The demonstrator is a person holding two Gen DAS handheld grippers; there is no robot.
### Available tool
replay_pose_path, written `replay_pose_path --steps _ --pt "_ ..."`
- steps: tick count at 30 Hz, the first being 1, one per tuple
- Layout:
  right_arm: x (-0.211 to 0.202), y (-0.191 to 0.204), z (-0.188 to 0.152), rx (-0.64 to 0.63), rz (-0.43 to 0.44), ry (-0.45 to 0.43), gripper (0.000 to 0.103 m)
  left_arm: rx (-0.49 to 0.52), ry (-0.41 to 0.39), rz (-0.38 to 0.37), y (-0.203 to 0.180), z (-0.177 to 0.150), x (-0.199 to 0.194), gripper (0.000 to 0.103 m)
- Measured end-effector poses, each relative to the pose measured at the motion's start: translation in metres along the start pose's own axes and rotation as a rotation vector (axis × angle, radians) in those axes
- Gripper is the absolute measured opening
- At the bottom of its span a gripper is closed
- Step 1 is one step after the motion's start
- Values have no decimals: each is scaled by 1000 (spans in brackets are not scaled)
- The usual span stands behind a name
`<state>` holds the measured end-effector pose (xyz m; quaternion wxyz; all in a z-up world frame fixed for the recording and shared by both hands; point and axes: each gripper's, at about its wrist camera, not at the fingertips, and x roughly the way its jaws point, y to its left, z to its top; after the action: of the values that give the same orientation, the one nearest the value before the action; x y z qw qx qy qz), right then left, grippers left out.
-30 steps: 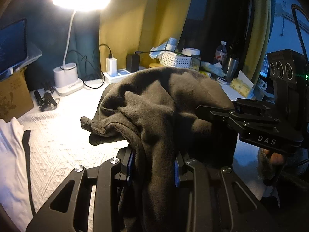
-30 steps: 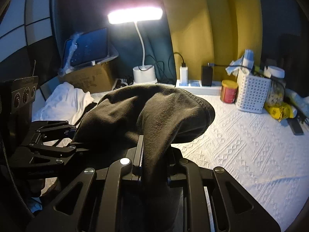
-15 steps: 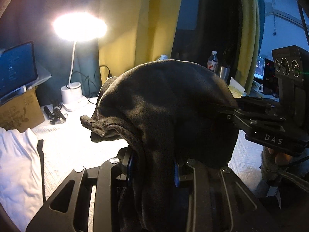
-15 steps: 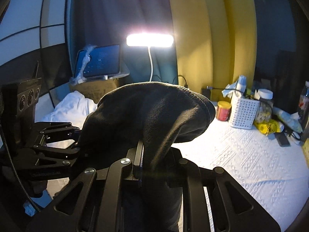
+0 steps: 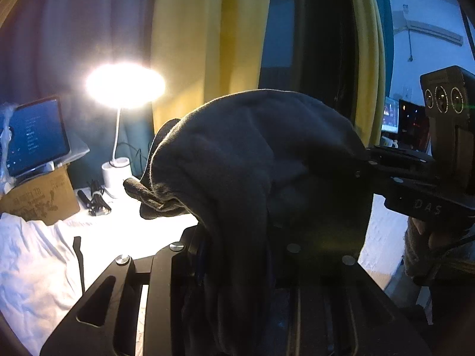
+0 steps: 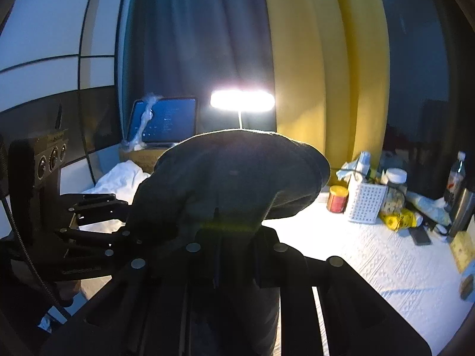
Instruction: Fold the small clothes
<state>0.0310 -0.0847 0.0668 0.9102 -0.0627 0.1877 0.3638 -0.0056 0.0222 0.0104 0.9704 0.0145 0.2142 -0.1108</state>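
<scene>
A dark grey-brown fleece garment (image 5: 255,160) hangs between both grippers, held up above the white table. My left gripper (image 5: 237,255) is shut on one edge of it; the cloth drapes over and hides the fingertips. My right gripper (image 6: 228,237) is shut on another edge of the same garment (image 6: 234,178). In the left wrist view the right gripper (image 5: 368,163) grips the cloth at the right. In the right wrist view the left gripper (image 6: 124,216) grips it at the left.
A white textured tablecloth (image 6: 371,264) covers the table. A lit desk lamp (image 5: 124,86), a tablet (image 5: 32,136) on a cardboard box and white cloth (image 5: 32,264) are at the left. A red tin (image 6: 337,198), white basket (image 6: 366,203), jar and bottles stand at the right.
Both grippers have lifted the garment higher off the table and tilted upward; the table objects have dropped lower in both views. The grips are unchanged.
</scene>
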Motion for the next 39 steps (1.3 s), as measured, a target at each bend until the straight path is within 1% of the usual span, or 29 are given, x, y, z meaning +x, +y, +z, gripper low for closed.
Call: replay_pose_path --steps 5,10,23,32,39 --pt "-9 7 13 -17 -1 -36 17 4 -38 1 2 7 -13 28" --pt "-14 18 26 -37 7 -71 16 10 -84 22 8 14 -29 28" --pt "-15 56 61 -107 87 -151 16 5 -169 115 33 25 -66 28" --pt "-13 87 72 -132 178 -180 16 5 -185 202 52 22 -97 28" --pt "-7 114 71 -147 249 -158 16 3 -163 264 67 9 -119 28"
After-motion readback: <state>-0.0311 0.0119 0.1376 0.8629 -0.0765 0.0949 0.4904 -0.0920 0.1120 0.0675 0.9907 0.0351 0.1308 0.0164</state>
